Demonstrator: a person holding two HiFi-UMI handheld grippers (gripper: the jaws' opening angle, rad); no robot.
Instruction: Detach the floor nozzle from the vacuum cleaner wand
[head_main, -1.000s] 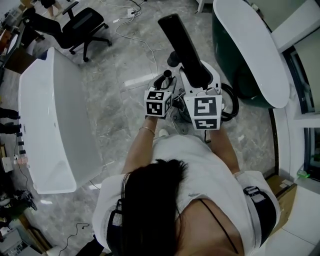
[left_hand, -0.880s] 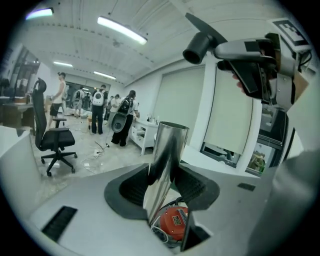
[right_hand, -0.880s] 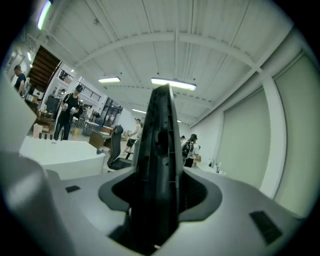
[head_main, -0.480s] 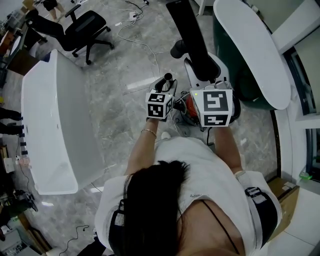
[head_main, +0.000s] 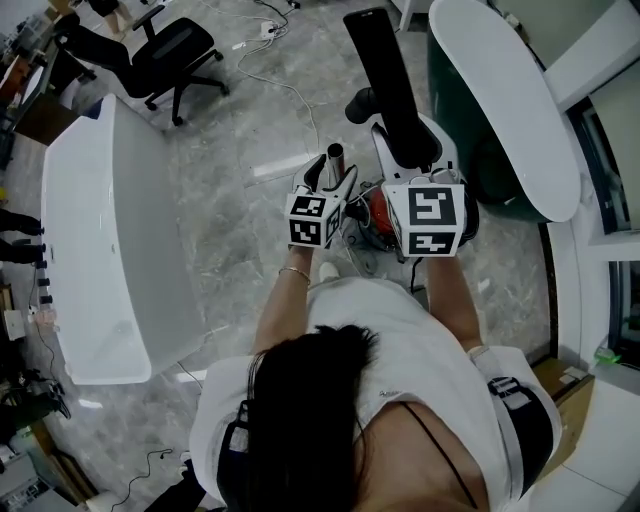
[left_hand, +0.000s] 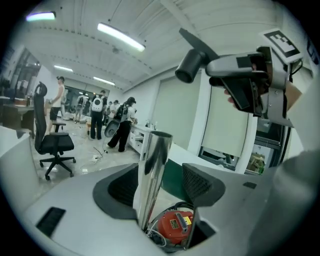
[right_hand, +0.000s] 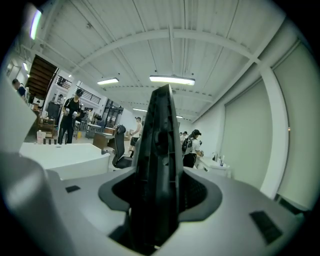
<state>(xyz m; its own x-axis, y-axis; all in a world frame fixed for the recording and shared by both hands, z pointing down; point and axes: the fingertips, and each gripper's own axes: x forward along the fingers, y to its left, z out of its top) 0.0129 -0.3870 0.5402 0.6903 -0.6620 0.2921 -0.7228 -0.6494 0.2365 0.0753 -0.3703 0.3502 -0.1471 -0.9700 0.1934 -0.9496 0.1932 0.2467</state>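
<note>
— Our left fingers (left_hand: 121, 188) are opening wide, with the steel wand (left_hand: 152, 170) loose between them. And the floor nozzle (right_hand: 160, 150)?
— Clamped between our right fingers (right_hand: 194, 195), already off. Unsupported, the wand could topple onto the red canister (left_hand: 175, 225).

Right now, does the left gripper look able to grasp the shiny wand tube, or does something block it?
Probably yes. The wand tube stands between the fingers of the left gripper, whose jaws are opening, and nothing else sits in that gap. The right gripper holds the black floor nozzle away from it.
</note>
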